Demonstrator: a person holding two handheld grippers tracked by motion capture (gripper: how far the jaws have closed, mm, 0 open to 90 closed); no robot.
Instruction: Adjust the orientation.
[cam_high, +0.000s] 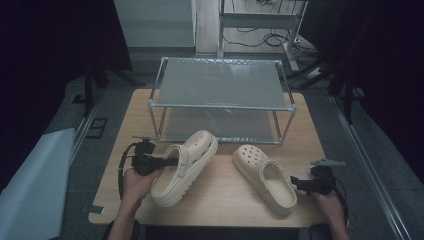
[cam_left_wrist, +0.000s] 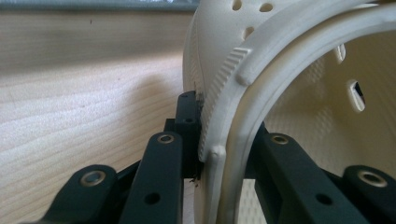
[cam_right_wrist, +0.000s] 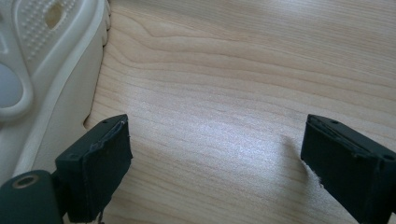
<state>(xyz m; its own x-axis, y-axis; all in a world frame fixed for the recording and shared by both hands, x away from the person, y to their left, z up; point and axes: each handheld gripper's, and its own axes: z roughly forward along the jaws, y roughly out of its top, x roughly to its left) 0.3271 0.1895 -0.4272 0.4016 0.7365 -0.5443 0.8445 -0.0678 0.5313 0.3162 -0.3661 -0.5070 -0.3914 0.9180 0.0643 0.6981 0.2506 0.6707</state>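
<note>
left gripper: black, looped cable | right gripper: black, grey plate | forearms bare

The right tool is held wide apart over bare desk; a cream clog is seen at upper left.

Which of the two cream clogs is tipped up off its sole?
The left clog, clamped at its heel rim by the left claw, leans on its side. The right clog lies flat on the table, untouched.

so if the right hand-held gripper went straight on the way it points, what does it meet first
Probably the clog beside it. The right hand-held gripper stands open, aimed at that shoe's heel side, with bare table between its jaws; depth is unclear.
</note>
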